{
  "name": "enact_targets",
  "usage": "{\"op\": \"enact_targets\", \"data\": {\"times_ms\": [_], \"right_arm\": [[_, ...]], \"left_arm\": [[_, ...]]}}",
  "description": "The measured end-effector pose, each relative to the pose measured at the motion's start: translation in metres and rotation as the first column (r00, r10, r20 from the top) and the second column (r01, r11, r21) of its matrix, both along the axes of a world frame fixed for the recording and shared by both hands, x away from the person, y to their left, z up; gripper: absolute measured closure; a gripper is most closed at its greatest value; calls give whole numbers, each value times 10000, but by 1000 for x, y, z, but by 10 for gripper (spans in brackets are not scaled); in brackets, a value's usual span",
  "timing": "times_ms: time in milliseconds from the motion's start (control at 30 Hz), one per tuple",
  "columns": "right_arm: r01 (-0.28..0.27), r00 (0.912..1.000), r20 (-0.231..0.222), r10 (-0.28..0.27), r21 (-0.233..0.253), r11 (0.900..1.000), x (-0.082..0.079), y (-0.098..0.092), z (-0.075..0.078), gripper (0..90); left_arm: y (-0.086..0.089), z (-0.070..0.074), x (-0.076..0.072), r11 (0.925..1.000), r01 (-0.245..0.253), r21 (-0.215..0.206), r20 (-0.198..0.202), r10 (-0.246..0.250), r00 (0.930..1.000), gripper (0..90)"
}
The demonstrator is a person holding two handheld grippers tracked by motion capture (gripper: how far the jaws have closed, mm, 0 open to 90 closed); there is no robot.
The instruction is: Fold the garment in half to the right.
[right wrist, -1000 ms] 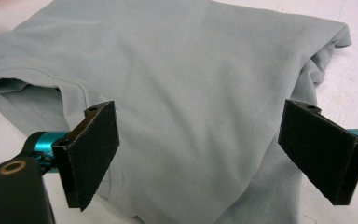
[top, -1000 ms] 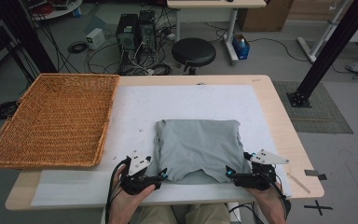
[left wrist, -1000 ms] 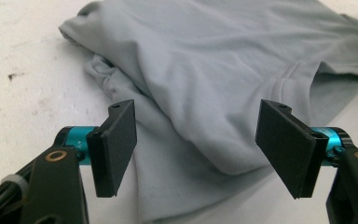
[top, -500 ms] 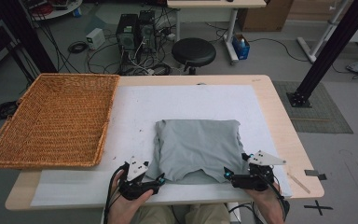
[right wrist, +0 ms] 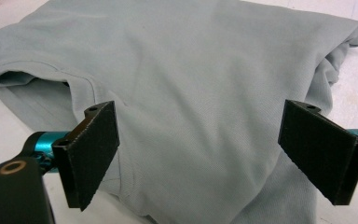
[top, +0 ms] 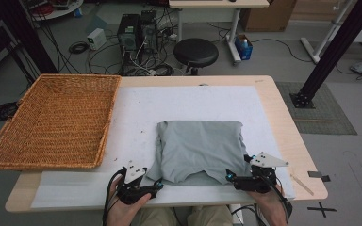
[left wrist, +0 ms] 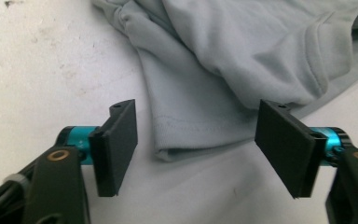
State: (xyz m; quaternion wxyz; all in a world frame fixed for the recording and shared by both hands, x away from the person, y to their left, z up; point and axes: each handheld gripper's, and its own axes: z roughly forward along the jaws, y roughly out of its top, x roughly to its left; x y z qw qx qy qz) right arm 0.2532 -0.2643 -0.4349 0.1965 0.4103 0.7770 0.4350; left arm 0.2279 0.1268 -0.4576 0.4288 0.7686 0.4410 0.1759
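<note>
Folded grey shirt (top: pixel 200 149) lies between both grippers, left (top: pixel 143 188) and right (top: pixel 238 178), fingers wide apart, empty.

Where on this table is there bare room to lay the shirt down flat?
Bare white mat lies between the wicker basket and the grey shirt, and beyond the shirt toward the table's far edge. The near edge is crowded: the left gripper and right gripper flank the shirt's near corners, jaws open.

The grey t-shirt (left wrist: pixel 242 60) runs off the top edge in the left claw view; the surface (top: pixel 122 202) under it is hidden.
</note>
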Motion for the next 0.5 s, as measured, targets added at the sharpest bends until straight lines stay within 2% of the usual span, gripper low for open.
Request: {"op": "enact_targets", "data": {"times_ms": [200, 367, 500], "right_arm": [[76, 10000, -40, -76, -2, 10000, 0, 0, 0, 124], [100, 9999, -42, -100, -33, 9999, 0, 0, 0, 124], [113, 9999, -39, -113, -72, 9999, 0, 0, -1, 124]], "left_arm": [[4, -1, 1, 9997, -245, -51, -60, 245, 9997, 593], [5, 0, 3, 9998, -82, -189, -100, 80, 9999, 760], [1, 4, 4, 9997, 72, -241, 21, -71, 10000, 821]]}}
